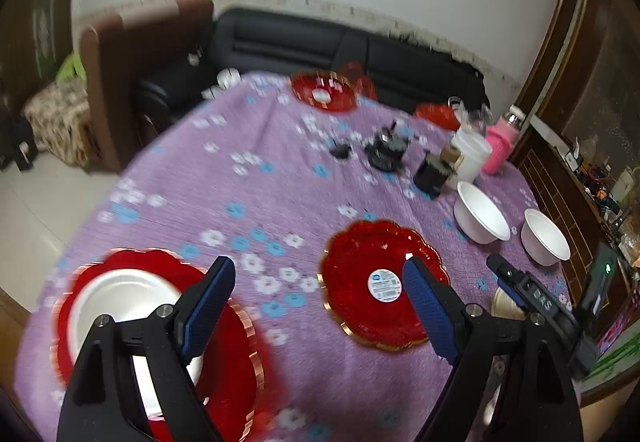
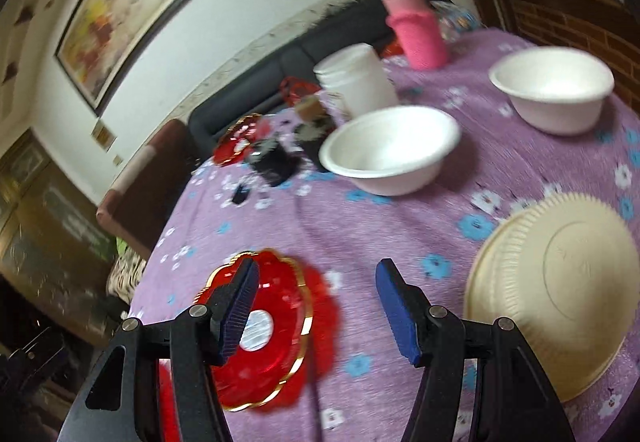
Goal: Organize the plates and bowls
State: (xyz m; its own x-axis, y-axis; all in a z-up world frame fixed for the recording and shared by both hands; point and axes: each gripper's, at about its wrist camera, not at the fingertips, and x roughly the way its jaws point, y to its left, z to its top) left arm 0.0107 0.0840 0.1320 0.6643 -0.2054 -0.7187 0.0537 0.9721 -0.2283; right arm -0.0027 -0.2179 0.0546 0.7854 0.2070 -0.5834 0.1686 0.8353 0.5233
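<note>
My left gripper [image 1: 320, 298] is open and empty above the purple flowered tablecloth [image 1: 248, 178]. A red scalloped plate with a white plate on it [image 1: 120, 298] lies under its left finger. A second red plate with a round label [image 1: 380, 274] lies by its right finger. Two white bowls [image 1: 480, 218] [image 1: 544, 236] stand further right. My right gripper [image 2: 316, 302] is open and empty; it also shows in the left wrist view [image 1: 524, 290]. In the right wrist view the labelled red plate [image 2: 276, 330] lies under its left finger, a cream paper plate [image 2: 560, 314] to its right, two white bowls [image 2: 392, 150] [image 2: 554, 86] beyond.
A third red plate [image 1: 324, 90] and another red dish [image 1: 436, 114] lie at the table's far side. A white cup stack [image 2: 356, 78], a pink bottle [image 2: 420, 34] and small dark objects [image 1: 388, 150] stand mid-table. A black sofa [image 1: 320, 46] and a brown chair [image 1: 132, 54] stand behind.
</note>
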